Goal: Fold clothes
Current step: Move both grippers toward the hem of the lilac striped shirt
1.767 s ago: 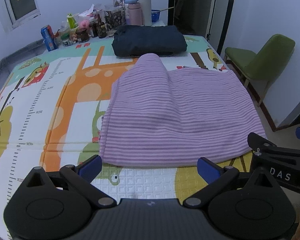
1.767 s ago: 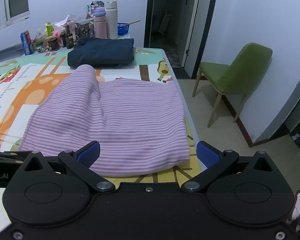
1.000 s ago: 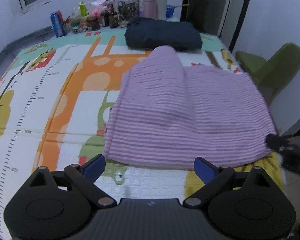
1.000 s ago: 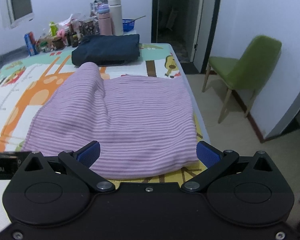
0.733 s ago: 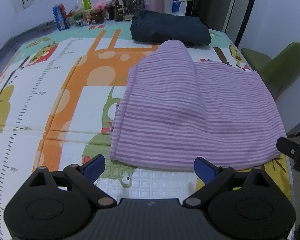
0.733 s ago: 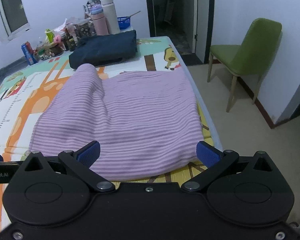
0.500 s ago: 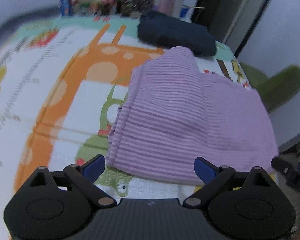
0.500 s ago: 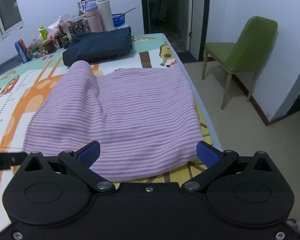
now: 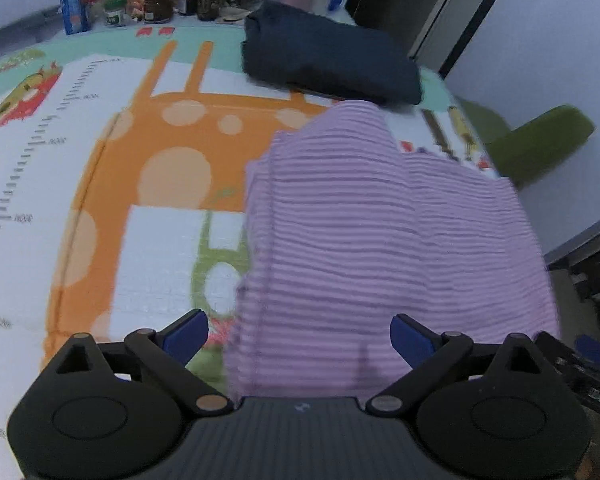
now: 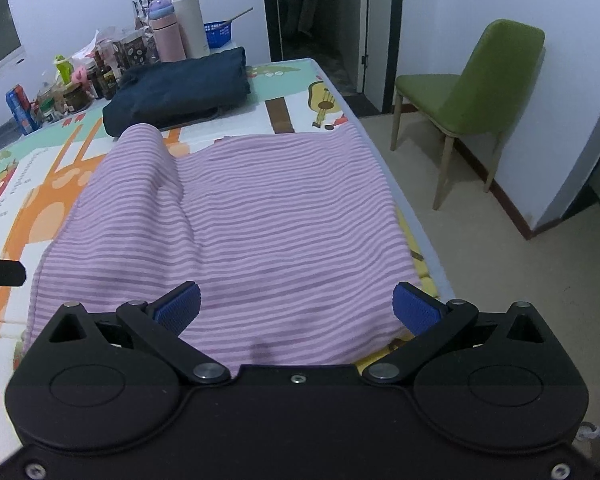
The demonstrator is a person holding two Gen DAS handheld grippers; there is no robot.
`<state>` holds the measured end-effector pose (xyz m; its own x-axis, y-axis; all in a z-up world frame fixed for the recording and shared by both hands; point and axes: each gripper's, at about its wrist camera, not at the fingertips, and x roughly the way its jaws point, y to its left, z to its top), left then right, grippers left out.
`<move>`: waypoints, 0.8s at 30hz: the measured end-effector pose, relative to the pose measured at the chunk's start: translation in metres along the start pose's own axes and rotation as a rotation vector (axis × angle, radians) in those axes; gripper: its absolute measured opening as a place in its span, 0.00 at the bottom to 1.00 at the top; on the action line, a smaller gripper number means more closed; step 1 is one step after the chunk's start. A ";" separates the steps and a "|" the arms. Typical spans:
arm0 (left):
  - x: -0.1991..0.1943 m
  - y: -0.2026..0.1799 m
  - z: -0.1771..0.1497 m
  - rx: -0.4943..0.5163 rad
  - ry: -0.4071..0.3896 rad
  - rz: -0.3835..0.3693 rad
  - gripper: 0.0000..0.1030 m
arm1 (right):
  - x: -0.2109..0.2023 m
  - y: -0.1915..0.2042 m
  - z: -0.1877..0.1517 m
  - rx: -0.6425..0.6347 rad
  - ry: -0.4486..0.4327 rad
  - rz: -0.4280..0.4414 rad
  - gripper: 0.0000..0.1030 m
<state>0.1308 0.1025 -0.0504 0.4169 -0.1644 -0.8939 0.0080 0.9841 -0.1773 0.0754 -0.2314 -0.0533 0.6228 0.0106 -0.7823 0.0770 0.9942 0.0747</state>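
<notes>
Left wrist view: the left gripper hangs over the near hem of the purple striped garment, its blue fingers spread wide with nothing between them. The garment lies on the patterned play mat, with its left side doubled into a raised fold that reaches toward the folded dark garment beyond it. The picture is blurred, so contact with the cloth cannot be judged.

Right wrist view: the right gripper is likewise released, fingers apart above the hem on the side of the purple garment nearest the green chair. The cloth lies fairly flat there, its edge close to the mat's border.

My reading is that this is the approach to a grasp of the near hem, one gripper toward each corner. The next move calls for lowering both onto the hem, pinching all layers at once, then carrying the hem toward the dark garment.
</notes>
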 end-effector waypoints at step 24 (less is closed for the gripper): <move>0.061 0.003 0.033 0.074 0.006 0.015 0.95 | 0.040 0.003 0.013 0.023 0.010 0.011 1.00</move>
<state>0.1865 0.0973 -0.0916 0.4120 -0.1494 -0.8988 0.0685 0.9888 -0.1329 0.1107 -0.2290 -0.0768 0.6162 0.0231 -0.7872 0.0876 0.9914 0.0976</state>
